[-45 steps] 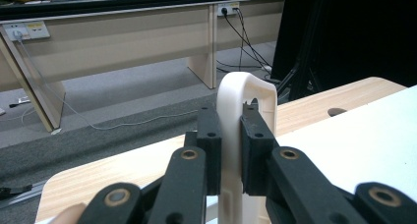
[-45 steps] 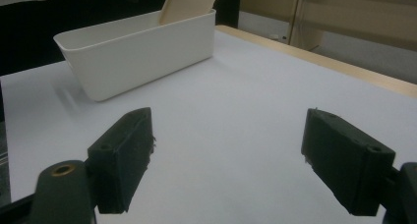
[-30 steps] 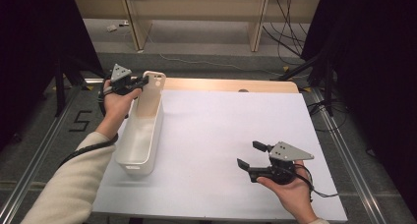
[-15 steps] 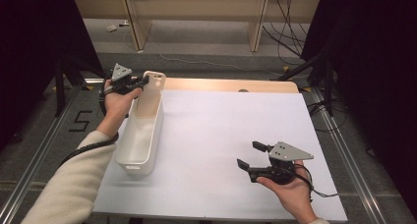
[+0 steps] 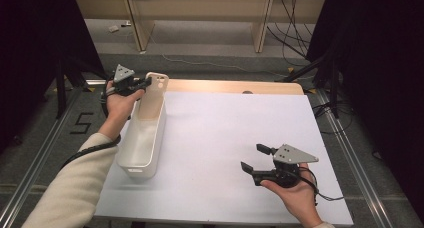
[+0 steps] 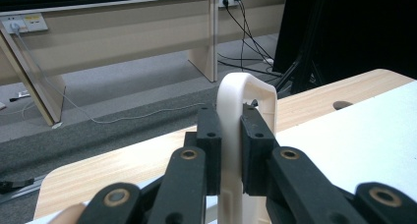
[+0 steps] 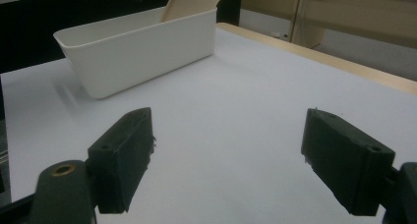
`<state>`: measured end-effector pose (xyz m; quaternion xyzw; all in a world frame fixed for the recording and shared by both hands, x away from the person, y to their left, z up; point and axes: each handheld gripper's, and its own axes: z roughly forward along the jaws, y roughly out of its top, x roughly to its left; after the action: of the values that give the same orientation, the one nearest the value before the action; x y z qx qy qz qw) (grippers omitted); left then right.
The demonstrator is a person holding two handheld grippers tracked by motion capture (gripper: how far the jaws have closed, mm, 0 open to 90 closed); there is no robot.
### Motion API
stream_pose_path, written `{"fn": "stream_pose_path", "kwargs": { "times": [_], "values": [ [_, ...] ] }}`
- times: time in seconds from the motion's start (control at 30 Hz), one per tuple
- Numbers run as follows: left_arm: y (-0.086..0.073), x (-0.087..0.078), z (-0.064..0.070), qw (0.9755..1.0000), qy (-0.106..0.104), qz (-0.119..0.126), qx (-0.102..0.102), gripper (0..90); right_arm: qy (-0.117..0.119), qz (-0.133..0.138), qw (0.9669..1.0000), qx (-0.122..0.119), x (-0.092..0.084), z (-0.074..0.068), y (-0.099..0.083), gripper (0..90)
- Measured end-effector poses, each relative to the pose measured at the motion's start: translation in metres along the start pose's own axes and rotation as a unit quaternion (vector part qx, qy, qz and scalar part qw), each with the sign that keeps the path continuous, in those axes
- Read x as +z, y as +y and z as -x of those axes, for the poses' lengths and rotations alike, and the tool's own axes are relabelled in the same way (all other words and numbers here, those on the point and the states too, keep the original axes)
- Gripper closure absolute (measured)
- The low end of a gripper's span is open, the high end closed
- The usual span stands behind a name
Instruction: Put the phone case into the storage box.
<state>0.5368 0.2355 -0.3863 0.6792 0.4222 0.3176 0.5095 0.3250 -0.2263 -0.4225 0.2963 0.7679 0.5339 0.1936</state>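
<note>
The long white plastic bin [image 5: 142,133] at the left of the white table top [image 5: 225,138] looks light, stiff and smooth, so its far handle tab [image 6: 243,94], pinched tight by the left gripper [image 5: 142,83], is a good hold, while the right gripper [image 5: 256,158] waits wide open with nothing in it, near the right, and a grey floor [image 5: 200,43] with cables lies beyond.

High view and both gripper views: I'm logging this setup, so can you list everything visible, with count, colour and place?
Storage bin: one, white, long and narrow, at the table's left edge; its handle tab rises at the far end.
Table sheet: one, white, covering the table.
Table: one, light wood, bare strip along the far edge.
Cables: several, dark, on the floor beyond the table.
Left hand-held gripper: one, black, shut on the handle tab.
Right hand-held gripper: one, black, open, at the near right above the sheet.
</note>
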Motion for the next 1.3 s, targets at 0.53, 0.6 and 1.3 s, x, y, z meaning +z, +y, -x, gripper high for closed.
{"fn": "stream_pose_path", "kwargs": {
  "times": [0.53,0.6,1.3],
  "values": [
    [-0.006,0.003,-0.004,1.0000,-0.001,-0.007,-0.007,80.6,0.001,0.010,1.0000,-0.002,0.002,0.000,-0.001,21.1],
    [-0.006,0.003,-0.004,1.0000,0.000,-0.007,-0.007,80.6,0.003,0.008,1.0000,0.000,0.002,0.000,-0.001,21.1],
    [-0.013,0.002,-0.010,0.9999,0.000,-0.011,-0.013,79.4,-0.001,-0.010,0.9999,-0.002,-0.001,-0.001,0.000,21.1]
  ]
}}
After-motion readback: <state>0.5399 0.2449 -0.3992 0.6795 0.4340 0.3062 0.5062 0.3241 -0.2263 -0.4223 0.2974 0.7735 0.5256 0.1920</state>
